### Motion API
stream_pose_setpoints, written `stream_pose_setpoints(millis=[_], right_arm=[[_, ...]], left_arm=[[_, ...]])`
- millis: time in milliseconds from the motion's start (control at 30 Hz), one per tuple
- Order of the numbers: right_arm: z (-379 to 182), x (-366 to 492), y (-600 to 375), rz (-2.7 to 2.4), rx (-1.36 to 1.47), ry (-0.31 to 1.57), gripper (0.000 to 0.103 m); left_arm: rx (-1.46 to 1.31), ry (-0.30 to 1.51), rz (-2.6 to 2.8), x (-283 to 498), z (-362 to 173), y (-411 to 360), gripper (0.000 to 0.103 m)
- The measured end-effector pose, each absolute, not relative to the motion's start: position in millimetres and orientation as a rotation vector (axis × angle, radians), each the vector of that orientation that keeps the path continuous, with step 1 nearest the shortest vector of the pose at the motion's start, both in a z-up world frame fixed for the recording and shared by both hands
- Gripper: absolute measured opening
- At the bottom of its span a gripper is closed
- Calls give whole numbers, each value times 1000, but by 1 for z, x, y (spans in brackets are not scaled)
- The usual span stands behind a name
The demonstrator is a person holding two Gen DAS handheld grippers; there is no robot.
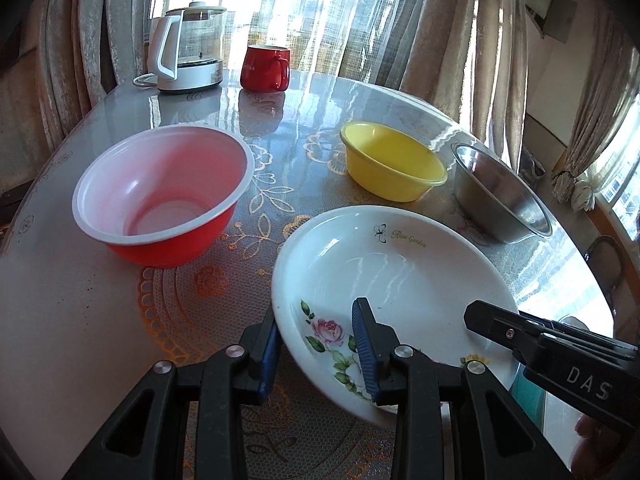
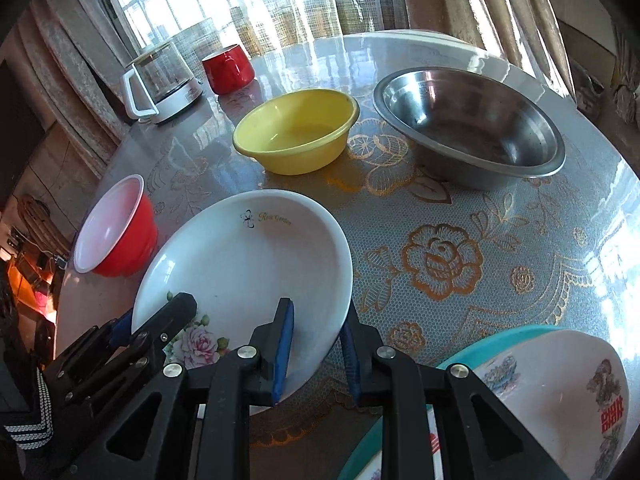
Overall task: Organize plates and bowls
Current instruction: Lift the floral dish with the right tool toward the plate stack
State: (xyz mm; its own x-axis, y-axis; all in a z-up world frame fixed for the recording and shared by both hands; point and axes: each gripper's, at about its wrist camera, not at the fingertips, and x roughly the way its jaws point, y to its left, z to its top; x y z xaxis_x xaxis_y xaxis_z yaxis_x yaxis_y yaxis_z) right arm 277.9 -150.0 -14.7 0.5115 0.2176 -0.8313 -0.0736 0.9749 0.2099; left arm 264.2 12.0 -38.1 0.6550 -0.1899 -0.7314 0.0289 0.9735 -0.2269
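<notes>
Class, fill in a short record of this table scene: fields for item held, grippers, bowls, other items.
item held: white rose plate, tilted
left gripper: shut on plate's left rim
right gripper: shut on plate's right rim
bowls: red bowl, yellow bowl, steel bowl
other items: kettle, red mug

Bright window (image 1: pixel 320 8) backlight; table (image 2: pixel 500 260) glare; fisheye edges dark.
</notes>
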Motion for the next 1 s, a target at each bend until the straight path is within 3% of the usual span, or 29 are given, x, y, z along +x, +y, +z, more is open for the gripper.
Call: stream_pose_setpoints(millis=[500,1000], right_arm=[[-10,264,-161,164,252,1000,24],[5,240,-174,164,299,930,23]], left_arm=[[-263,864,-190,263,-37,13,34],[-287,722,-251,243,-13,9,34]])
